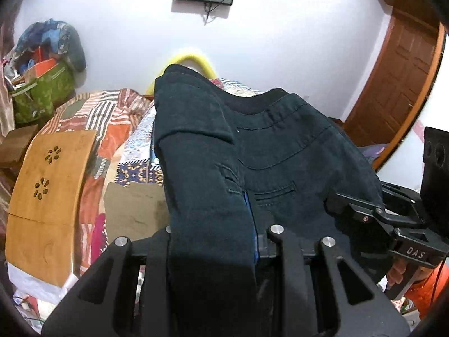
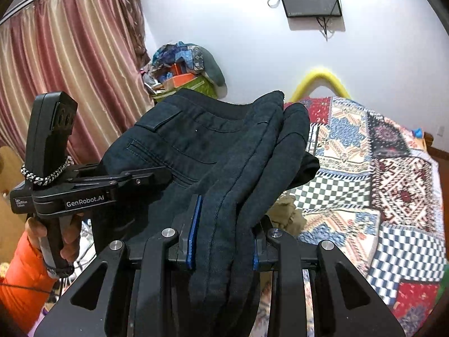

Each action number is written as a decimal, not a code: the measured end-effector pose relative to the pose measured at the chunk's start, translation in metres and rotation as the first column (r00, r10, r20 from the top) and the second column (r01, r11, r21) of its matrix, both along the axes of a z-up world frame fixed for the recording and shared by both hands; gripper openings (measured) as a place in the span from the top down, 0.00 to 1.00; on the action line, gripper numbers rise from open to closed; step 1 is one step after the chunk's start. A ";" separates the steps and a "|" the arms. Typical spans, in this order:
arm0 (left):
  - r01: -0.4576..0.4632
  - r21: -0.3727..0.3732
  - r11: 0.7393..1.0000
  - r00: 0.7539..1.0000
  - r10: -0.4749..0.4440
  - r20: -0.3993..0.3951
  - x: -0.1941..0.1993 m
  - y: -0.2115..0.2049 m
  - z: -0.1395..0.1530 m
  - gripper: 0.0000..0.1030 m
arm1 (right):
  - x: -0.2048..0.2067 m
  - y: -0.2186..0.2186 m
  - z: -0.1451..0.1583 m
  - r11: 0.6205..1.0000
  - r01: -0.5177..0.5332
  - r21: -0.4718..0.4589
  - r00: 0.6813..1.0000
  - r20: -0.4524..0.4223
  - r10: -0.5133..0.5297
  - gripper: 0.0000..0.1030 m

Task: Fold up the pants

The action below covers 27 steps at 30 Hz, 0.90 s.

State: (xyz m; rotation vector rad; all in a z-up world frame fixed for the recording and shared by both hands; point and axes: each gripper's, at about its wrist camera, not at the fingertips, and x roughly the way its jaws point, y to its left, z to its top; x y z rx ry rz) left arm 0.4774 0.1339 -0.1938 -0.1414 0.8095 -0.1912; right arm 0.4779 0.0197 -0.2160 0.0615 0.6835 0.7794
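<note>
1. Left wrist view: the left gripper is clamped on a thick bundle of the dark pants, which fill the gap between its fingers and rise in front of the lens. The waistband and a back welt pocket face the camera, so the garment is held up in the air above the patchwork quilt on the bed, not lying on it. At the right edge the right gripper bites into the far side of the same cloth. A bamboo lap table sits to the left on the bed.

2. Right wrist view: the right gripper is closed on several stacked layers of the pants, their edges running between the blue finger pads. The left gripper comes in from the left and pinches the pocket side; the person's left hand grips its handle. The quilt spreads out to the right, below the garment.

3. Judged step: carrying the doubled pants to lay them down for the next fold. To do it well, both grips should keep firm and level, the cloth between them taut enough to avoid sagging, and the bundle lowered flat onto an open part of the quilt before either side lets go.
</note>
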 end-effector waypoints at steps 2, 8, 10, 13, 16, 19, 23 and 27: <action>-0.011 -0.014 1.000 1.000 0.010 -0.024 0.016 0.011 -0.015 0.74 | 0.011 0.010 -0.012 1.000 0.011 -0.008 1.000 -0.016 -0.011 0.75; -0.042 -0.052 0.998 0.992 0.035 -0.125 0.063 0.039 -0.086 0.74 | 0.040 0.033 -0.061 0.997 0.048 -0.055 0.994 -0.093 -0.053 0.75; -0.043 -0.039 0.998 0.986 0.036 -0.166 0.074 0.043 -0.106 0.74 | 0.050 0.040 -0.080 0.996 0.058 -0.074 0.988 -0.139 -0.068 0.75; -0.045 -0.009 0.999 0.969 0.042 -0.245 0.088 0.051 -0.144 0.69 | 0.057 0.045 -0.112 0.992 0.059 -0.114 0.976 -0.204 -0.081 0.75; -0.058 0.012 0.998 0.965 0.060 -0.255 0.090 0.060 -0.167 0.52 | 0.056 0.044 -0.131 0.986 0.046 -0.162 0.974 -0.211 -0.081 0.70; -0.073 -0.001 0.997 0.975 0.071 -0.212 0.084 0.067 -0.163 0.43 | 0.053 0.034 -0.126 0.987 0.032 -0.158 0.975 -0.212 -0.066 0.62; -0.120 0.004 0.993 0.974 0.118 -0.192 0.076 0.083 -0.149 0.41 | 0.047 0.014 -0.111 0.986 0.043 -0.158 0.977 -0.201 -0.075 0.61; -0.162 0.061 0.985 0.972 0.170 -0.163 0.057 0.092 -0.132 0.41 | 0.031 -0.007 -0.089 0.985 0.066 -0.160 0.986 -0.138 -0.088 0.61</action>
